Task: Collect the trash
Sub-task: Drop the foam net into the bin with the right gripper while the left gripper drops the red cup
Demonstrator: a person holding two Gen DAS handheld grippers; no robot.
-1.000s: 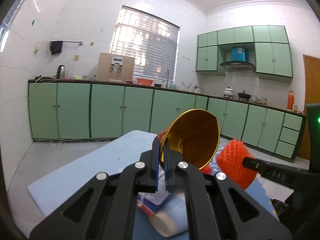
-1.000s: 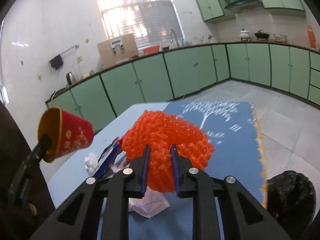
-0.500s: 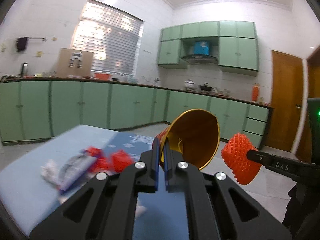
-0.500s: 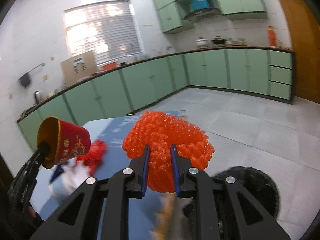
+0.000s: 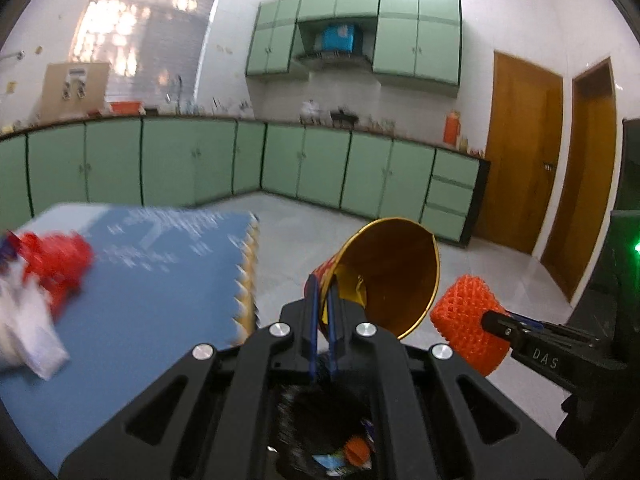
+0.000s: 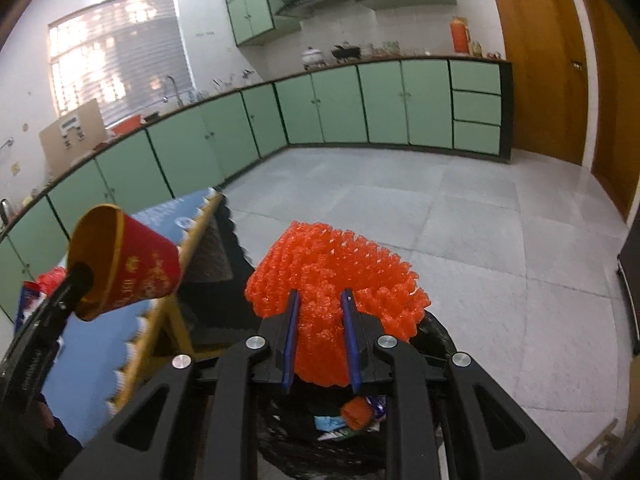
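Observation:
My left gripper (image 5: 324, 304) is shut on the rim of a red paper cup (image 5: 384, 276) with a gold inside, held tilted above the black trash bag (image 5: 320, 428). The cup (image 6: 124, 260) also shows at left in the right wrist view. My right gripper (image 6: 318, 320) is shut on an orange foam fruit net (image 6: 336, 280), held over the same black trash bag (image 6: 436, 344). The net (image 5: 468, 332) shows at right in the left wrist view. Wrappers and an orange piece (image 6: 356, 412) lie inside the bag.
A table with a blue mat (image 5: 152, 304) stands to the left, with red (image 5: 56, 264) and white (image 5: 28, 332) trash on it. Green cabinets (image 6: 360, 104) line the walls. Tiled floor (image 6: 480, 232) and wooden doors (image 5: 520, 160) lie ahead and to the right.
Both grippers have swung right, away from the table, and now hang over the trash bag beside it. The cup and the net are still held.

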